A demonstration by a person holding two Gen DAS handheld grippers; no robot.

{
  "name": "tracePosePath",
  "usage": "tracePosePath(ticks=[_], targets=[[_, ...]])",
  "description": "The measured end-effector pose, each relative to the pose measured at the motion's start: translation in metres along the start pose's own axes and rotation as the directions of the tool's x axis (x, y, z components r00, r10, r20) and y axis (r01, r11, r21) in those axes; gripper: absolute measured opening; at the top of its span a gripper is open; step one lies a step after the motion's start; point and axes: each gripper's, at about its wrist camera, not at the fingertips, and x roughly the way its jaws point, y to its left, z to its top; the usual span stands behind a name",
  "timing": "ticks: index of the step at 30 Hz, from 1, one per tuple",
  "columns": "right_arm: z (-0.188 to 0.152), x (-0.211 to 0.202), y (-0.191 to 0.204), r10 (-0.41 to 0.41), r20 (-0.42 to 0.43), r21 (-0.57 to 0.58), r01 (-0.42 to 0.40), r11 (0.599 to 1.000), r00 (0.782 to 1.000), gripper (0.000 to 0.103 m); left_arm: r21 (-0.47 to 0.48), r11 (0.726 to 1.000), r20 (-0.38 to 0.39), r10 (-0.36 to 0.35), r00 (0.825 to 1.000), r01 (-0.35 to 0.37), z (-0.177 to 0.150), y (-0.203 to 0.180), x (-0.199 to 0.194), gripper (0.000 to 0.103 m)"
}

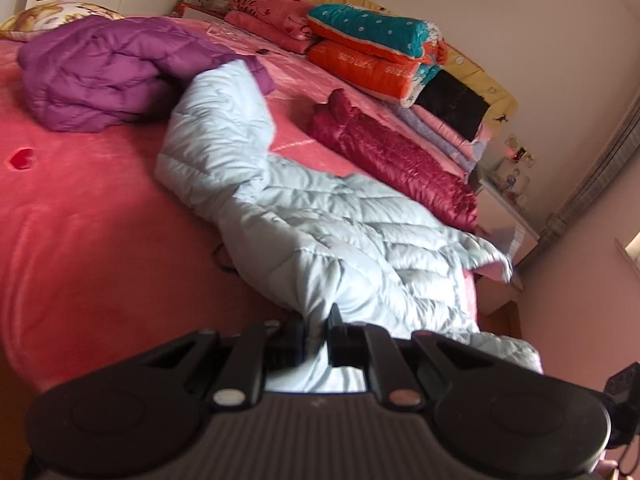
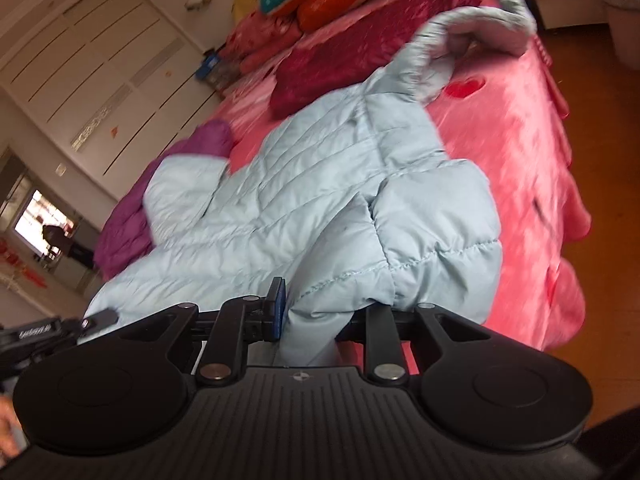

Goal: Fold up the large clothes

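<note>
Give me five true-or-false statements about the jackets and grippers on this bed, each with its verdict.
1. Both grippers, left gripper and right gripper, pinch the light blue jacket. True.
2. The purple jacket is held by a gripper. False: it lies on the bed.
3. The blue jacket has a hood. True.
4. The dark red jacket hangs on the wardrobe. False: it lies on the bed.
5. The bedcover is green. False: pink.

Pale blue quilted jacket point(image 1: 320, 216), purple jacket point(image 1: 100, 76), maroon jacket point(image 1: 396, 160), pink heart-patterned bedspread point(image 1: 80, 208).
</note>
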Motion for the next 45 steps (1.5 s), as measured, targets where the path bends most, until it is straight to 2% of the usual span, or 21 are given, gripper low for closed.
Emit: tracePosePath(ticks=[5, 9, 10, 12, 13, 14, 16, 18, 20, 23, 26, 31, 35, 40, 45], targets=[[-0.019, 0.005, 0.017, 0.056, -0.126, 0.039, -0.051, 0.998, 0.990, 0.027, 0.006, 0.996, -0.069, 0.084, 0.994, -0.084, -0.013, 0.022, 0.003, 0.009], [-0.024, 0.015, 0.019, 0.031, -0.210, 0.038, -0.024, 0.999, 0.977, 0.030, 0.041, 0.990, -0.076, 0.137, 0.988, -0.134, -0.020, 0.024, 0.001, 0.011], [-0.025, 0.017, 0.018, 0.023, -0.225, 0.052, -0.011, 0.999, 0.974, 0.031, 0.047, 0.990, -0.067, 0.137, 0.988, -0.135, -0.020, 0.023, -0.001, 0.015], [-0.026, 0.017, 0.015, 0.011, -0.245, 0.083, 0.010, 0.997, 0.969, 0.039, 0.053, 0.990, -0.052, 0.137, 0.989, -0.134, -0.018, 0.024, -0.008, 0.019], [-0.027, 0.017, 0.012, 0.006, -0.253, 0.095, 0.019, 0.995, 0.967, 0.050, 0.058, 0.988, -0.046, 0.143, 0.989, -0.140, -0.018, 0.022, -0.012, 0.024], [-0.035, 0.008, 0.015, 0.000, -0.260, 0.101, 0.027, 0.995, 0.966, 0.066, 0.063, 0.986, -0.039, 0.155, 0.987, -0.152, -0.017, 0.022, -0.015, 0.032], [-0.039, 0.002, 0.014, -0.010, -0.272, 0.119, 0.044, 0.992, 0.962, 0.086, 0.077, 0.983, -0.013, 0.171, 0.985, -0.169, -0.015, 0.023, -0.025, 0.039], [-0.042, -0.004, 0.011, 0.009, -0.268, 0.152, 0.033, 0.988, 0.963, 0.089, 0.094, 0.979, 0.015, 0.178, 0.984, -0.178, -0.013, 0.023, -0.038, 0.042], [-0.042, -0.014, 0.009, 0.036, -0.258, 0.185, 0.013, 0.983, 0.966, 0.097, 0.110, 0.977, 0.043, 0.181, 0.982, -0.185, -0.009, 0.020, -0.047, 0.046], [-0.040, -0.038, 0.007, 0.074, -0.220, 0.224, -0.024, 0.974, 0.973, 0.099, 0.142, 0.975, 0.078, 0.164, 0.983, -0.174, -0.003, 0.009, -0.056, 0.052], [-0.037, -0.061, 0.005, 0.103, -0.171, 0.246, -0.059, 0.968, 0.980, 0.100, 0.169, 0.977, 0.091, 0.119, 0.989, -0.133, 0.004, -0.008, -0.055, 0.058], [-0.024, -0.087, -0.001, 0.098, -0.072, 0.253, -0.077, 0.965, 0.993, 0.101, 0.250, 0.964, 0.078, 0.071, 0.994, -0.089, 0.010, -0.045, -0.018, 0.061], [-0.009, -0.109, -0.013, 0.037, -0.009, 0.253, -0.033, 0.967, 0.999, 0.101, 0.283, 0.959, 0.041, 0.021, 0.999, -0.031, 0.008, -0.072, 0.026, 0.061], [0.007, -0.128, -0.033, -0.036, -0.022, 0.300, 0.041, 0.953, 0.999, 0.102, 0.334, 0.943, 0.021, -0.013, 1.000, 0.005, 0.012, -0.098, 0.075, 0.062], [0.030, -0.147, -0.041, -0.167, 0.048, 0.236, 0.151, 0.960, 0.985, 0.102, 0.318, 0.948, 0.025, -0.028, 0.999, 0.018, 0.015, -0.103, 0.119, 0.065]])
